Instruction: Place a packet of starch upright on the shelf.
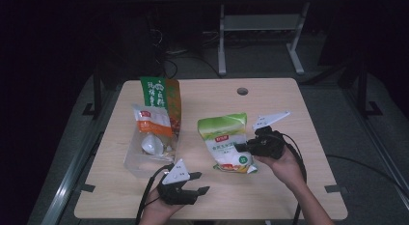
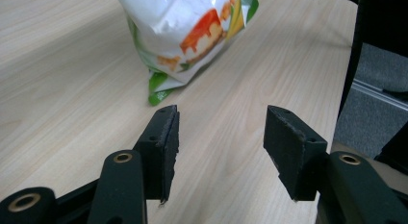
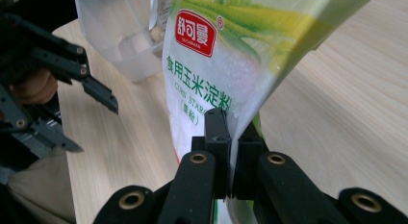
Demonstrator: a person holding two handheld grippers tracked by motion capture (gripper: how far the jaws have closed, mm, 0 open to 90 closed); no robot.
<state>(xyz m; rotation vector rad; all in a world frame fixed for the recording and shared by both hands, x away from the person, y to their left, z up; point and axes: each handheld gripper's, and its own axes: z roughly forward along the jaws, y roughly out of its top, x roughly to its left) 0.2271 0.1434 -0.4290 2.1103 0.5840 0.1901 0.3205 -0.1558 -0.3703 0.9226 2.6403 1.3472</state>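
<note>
The person's right forearm comes in from the near right corner of the table [image 1: 308, 94] and angles toward its middle, the hand wrapped around the right gripper [image 1: 242, 147], which lies roughly level and points left across the tabletop. Its jaws are clamped tight on the right edge of a green and white bag of corn starch [image 1: 226, 143]; in the right gripper view the thin film of the bag's side is pinched flat between the two black pads. The bag stands tilted near the middle of the table, a little toward the near edge, its bottom corner touching the wood. Its front carries a red label with white characters 舒可曼, then green characters 食用玉米淀粉, the Latin words CORN STARCH partly cut off by the jaws, and a picture of an orange-topped pudding near the bottom. The left hand sits at the near edge, left of centre, holding the left gripper [image 1: 200, 182] low over the table and pointing right toward the bag; its jaws stand moderately apart with nothing between them, only bare wood. Toward the left edge a clear plastic bin [image 1: 136, 160] holds an upright green and orange packet [image 1: 161, 102] with white characters too small to read, and a white and orange pouch [image 1: 153, 122] leaning in front of it.
</note>
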